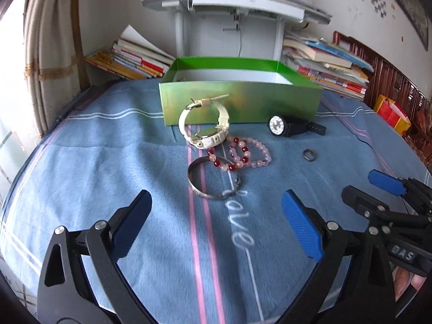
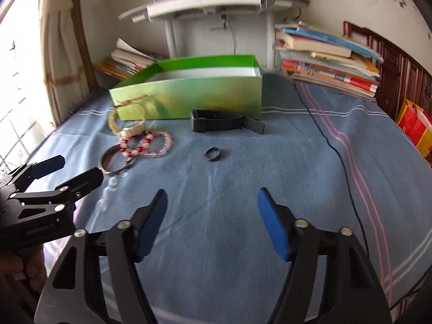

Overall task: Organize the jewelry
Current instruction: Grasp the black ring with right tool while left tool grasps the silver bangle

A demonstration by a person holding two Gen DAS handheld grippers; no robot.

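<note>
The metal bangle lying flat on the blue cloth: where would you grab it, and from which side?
Grip the near arc of the metal bangle, one finger inside the loop and one outside, coming down from above. It lies flat, so only its thin rim offers a hold, and the bead bracelets crowd its far edge.

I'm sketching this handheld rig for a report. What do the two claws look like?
Both look alike: the left claw and right claw have black angular link arms joined by silver round pivot pins, each ending in two flat blue ribbed pads. White raised lettering marks the right claw's body in the left wrist view.
</note>
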